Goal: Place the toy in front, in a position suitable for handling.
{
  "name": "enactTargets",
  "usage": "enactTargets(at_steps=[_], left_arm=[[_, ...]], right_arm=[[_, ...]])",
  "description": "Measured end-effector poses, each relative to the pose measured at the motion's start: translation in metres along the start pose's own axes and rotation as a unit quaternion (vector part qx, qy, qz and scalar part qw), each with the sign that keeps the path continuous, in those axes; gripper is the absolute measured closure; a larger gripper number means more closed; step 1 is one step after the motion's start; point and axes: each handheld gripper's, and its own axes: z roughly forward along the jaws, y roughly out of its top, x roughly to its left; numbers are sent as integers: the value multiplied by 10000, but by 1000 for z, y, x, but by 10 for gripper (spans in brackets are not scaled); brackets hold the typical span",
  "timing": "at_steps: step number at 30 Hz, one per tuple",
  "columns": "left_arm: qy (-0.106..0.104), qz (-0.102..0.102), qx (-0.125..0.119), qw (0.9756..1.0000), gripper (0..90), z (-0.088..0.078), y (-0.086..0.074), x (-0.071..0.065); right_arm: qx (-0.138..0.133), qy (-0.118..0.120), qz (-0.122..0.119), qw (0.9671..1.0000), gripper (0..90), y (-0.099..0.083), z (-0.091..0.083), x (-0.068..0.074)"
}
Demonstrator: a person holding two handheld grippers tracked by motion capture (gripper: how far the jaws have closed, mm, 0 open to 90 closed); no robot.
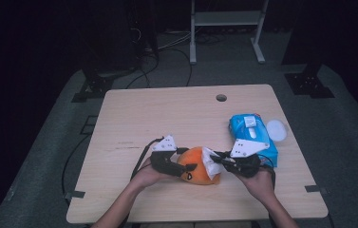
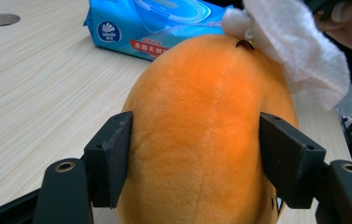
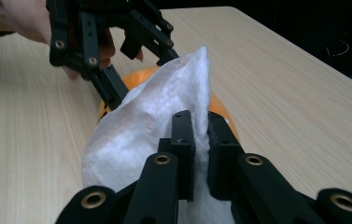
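An orange plush toy (image 1: 196,166) sits near the front edge of a light wooden table (image 1: 167,114). The left gripper (image 1: 174,166), at the toy's nine o'clock, clamps it partway closed, one pad on each side. The right gripper (image 1: 216,159), at its three o'clock, pinches a white wet wipe (image 1: 211,160) tightly, laid against the toy. A blue wipes pack (image 1: 252,135) lies at the toy's two o'clock.

Fuzzy orange plush toy (image 2: 201,135), soft white wipe (image 3: 150,121), matt wooden table (image 1: 167,114)
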Motion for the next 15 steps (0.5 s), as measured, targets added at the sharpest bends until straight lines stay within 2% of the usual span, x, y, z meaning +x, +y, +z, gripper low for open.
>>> enactTargets(at_steps=[4, 5, 8, 10, 12, 14, 15], left_arm=[[-24, -60, -21, 10000, 311, -1, -1, 2], [-16, -59, -18, 10000, 310, 0, -1, 2], [22, 70, -10, 10000, 301, 4, 3, -4], [13, 274, 3, 9996, 300, 6, 7, -11], [116, 422, 113, 9990, 293, 8, 9, -16], [92, 387, 86, 9992, 298, 5, 8, -13], [63, 331, 63, 9994, 302, 3, 6, -11]], right_arm=[[34, -75, 107, 9999, 824, -8, -5, -7], [49, -115, 225, 9997, 824, -14, -9, -12], [-9, -59, 375, 9993, 824, -15, -11, -14], [-107, 32, 336, 9994, 824, -10, -9, -10], [-108, 66, 176, 9998, 822, -3, -3, -4], [-45, 30, 51, 10000, 822, 1, 0, -2], [-52, 59, 86, 9999, 822, 0, -1, -3]])
